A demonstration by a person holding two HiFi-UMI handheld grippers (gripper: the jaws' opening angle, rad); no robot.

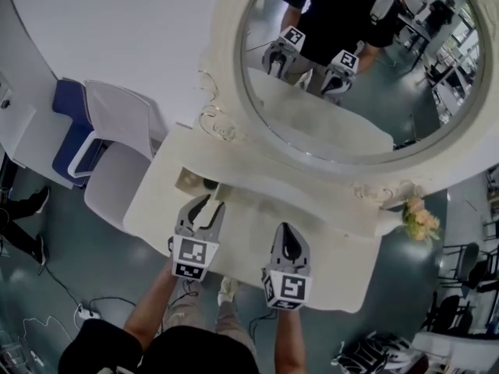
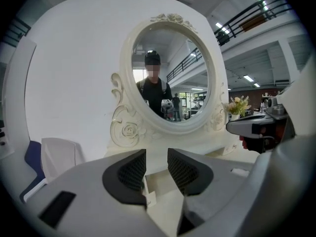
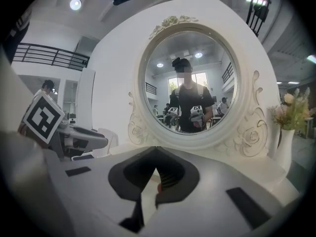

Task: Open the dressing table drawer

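Note:
The white dressing table (image 1: 343, 275) stands below me with its oval mirror (image 1: 234, 49) behind. A small drawer (image 1: 193, 181) at the left of the raised tier stands pulled out, its inside dark; in the left gripper view it shows as a white box (image 2: 154, 181) beyond the jaws. My left gripper (image 1: 209, 205) (image 2: 156, 164) hovers just in front of that drawer, its jaws apart with nothing between them. My right gripper (image 1: 285, 228) (image 3: 156, 152) hangs over the tabletop to the right, its tips together and holding nothing. Both grippers show again in the mirror.
A white chair (image 1: 117, 131) and a blue seat (image 1: 74, 123) stand left of the table. A vase of flowers (image 1: 421, 218) sits at the table's right end. Cables (image 1: 78, 314) lie on the floor at the lower left, and a person's foot (image 1: 35, 202) shows at the left edge.

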